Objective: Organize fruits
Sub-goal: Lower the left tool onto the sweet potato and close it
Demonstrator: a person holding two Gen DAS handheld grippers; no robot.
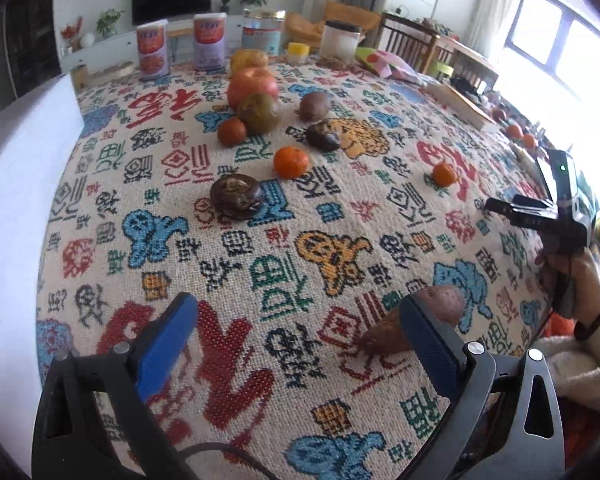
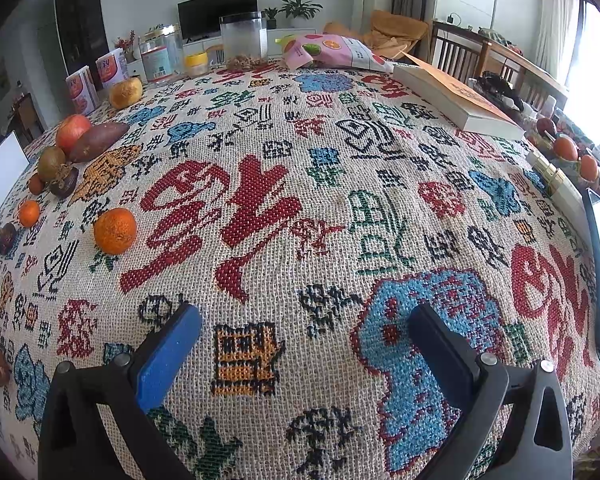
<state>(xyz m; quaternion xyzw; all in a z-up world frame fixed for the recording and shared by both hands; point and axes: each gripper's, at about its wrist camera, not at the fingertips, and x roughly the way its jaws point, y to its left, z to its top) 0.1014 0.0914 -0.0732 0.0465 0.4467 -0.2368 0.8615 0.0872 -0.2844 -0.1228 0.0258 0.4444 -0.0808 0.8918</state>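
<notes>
You're holding both the left gripper (image 1: 296,344) and right gripper (image 2: 304,344) released, empty. Sweet potato (image 1: 412,324) is lying near the tablecloth's (image 1: 260,248) near edge; probably firm, heavy, so grip mid-body.

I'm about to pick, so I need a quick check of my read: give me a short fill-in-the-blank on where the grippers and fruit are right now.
1. The left gripper is ____, with nothing between its fingers.
2. The sweet potato lies partly hidden behind that gripper's ____ finger.
3. The right gripper hangs over bare ____.
4. In the right wrist view, the nearest orange lies to the ____ of the gripper.

Missing words: open; right; tablecloth; left
</notes>
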